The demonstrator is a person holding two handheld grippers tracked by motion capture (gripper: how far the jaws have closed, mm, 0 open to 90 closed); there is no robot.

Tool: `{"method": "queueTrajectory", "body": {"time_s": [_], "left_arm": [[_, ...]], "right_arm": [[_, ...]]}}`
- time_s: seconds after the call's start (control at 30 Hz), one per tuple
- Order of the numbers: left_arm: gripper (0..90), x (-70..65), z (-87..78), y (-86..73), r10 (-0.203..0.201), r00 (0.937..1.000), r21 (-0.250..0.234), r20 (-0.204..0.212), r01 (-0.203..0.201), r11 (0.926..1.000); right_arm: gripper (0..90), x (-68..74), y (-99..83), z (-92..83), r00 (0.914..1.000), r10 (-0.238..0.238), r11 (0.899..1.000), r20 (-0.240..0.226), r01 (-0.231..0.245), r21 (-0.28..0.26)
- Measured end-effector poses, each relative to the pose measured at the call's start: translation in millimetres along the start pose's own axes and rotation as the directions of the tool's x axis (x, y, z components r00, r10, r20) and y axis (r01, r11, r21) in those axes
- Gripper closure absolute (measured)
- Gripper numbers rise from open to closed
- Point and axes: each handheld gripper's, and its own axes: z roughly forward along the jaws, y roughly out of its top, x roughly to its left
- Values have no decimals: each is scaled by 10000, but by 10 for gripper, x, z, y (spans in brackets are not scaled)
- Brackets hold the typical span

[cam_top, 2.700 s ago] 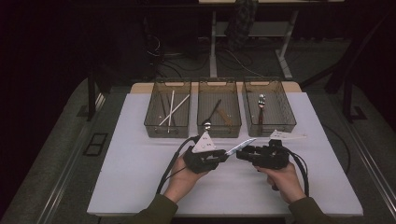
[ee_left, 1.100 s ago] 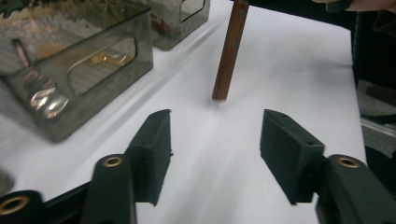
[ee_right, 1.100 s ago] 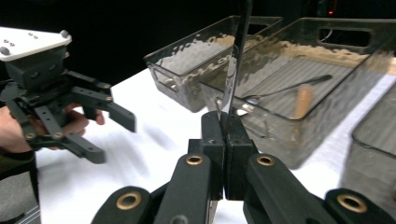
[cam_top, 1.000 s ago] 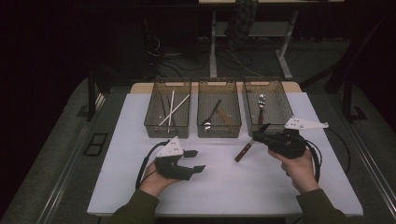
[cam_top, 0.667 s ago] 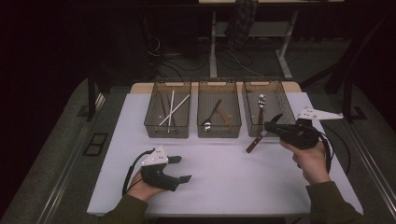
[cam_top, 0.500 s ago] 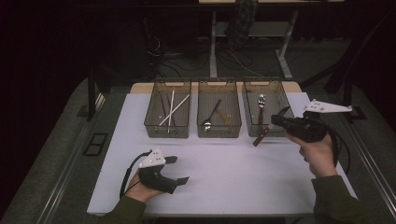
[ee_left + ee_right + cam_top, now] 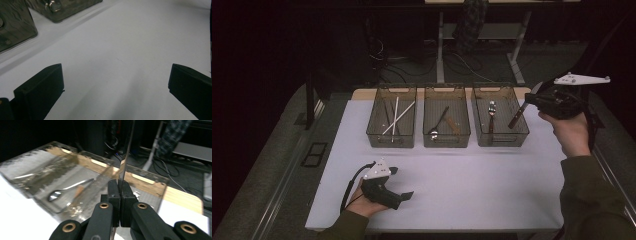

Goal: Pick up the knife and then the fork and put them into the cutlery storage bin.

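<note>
Right gripper (image 7: 532, 100) clenched on a knife (image 7: 518, 114), held in the air over the right bin (image 7: 500, 141). Left gripper (image 7: 404, 197) released, jaws just opened wide with nothing between them, low over the tabletop (image 7: 472, 185). Step: sorting cutlery. Next move likely needs lowering the knife into the bin, then letting go.

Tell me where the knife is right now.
In the high view the knife is held up by the right gripper, over the right edge of the rightmost bin, handle angled down toward the spoon inside.
</note>
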Motion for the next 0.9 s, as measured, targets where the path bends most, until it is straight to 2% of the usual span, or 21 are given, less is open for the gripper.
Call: {"method": "queueTrajectory", "body": {"time_s": [0.1,0.2,0.43,0.6,0.8,0.9], "left_arm": [[0,-4,0,2,40,10000,-49,55,-40,10000],[0,2,-4,0,-7,10000,-83,88,7,10000],[0,3,-11,2,10,9998,-157,177,-7,9999],[0,0,-10,2,16,9998,-172,188,-13,9999],[0,-5,-3,4,16,9998,-151,215,-13,9999],[0,-11,-6,9,54,9998,-163,209,-50,9999]], "right_arm": [[893,-73,5,119,9997,168,9994,166,-173,286],[892,-122,-35,255,9989,154,9964,435,-189,825],[892,-214,-179,477,9973,103,9805,722,-243,1952],[892,-263,-283,549,9962,160,9684,859,-368,2468],[892,-293,-275,551,9951,157,9572,981,-433,2863],[892,-296,-274,569,9953,180,9582,951,-444,2827]]}}
